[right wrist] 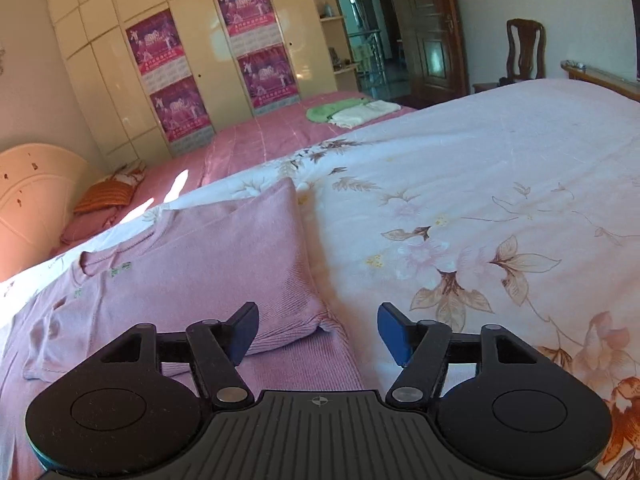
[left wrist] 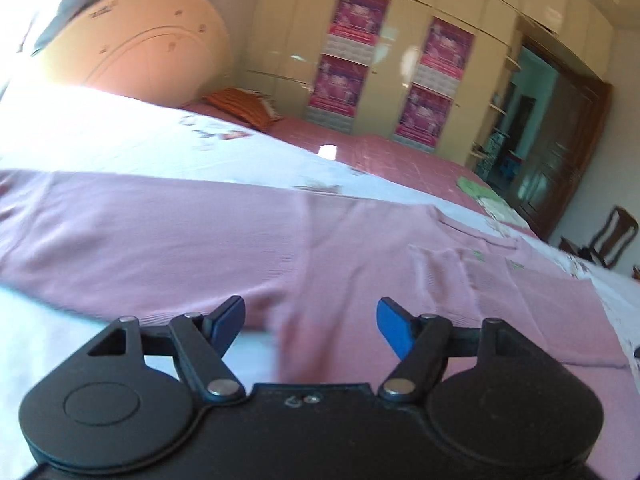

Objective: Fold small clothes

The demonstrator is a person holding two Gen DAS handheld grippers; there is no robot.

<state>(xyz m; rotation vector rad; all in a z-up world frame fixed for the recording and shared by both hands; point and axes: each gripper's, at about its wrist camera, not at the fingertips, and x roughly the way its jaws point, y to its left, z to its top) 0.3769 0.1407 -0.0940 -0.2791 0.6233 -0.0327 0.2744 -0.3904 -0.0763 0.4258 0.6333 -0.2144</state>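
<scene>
While the left gripper (left wrist: 310, 326) tilts down over the pink sweater (left wrist: 200, 240), its blue-padded jaws stand apart with nothing between them, and the view is smeared with blur. Likewise angled downward, the right gripper (right wrist: 318, 330) hangs with its jaws parted and empty above the sweater's folded-over right side, which lies flat on the floral bedspread (right wrist: 500, 184) (a sleeve is turned in across the chest). Purple posters (right wrist: 172, 80) cover the cream wardrobe (right wrist: 108, 76) doors, their writing too small to read, and small green marks near the sweater's collar are equally illegible.
</scene>
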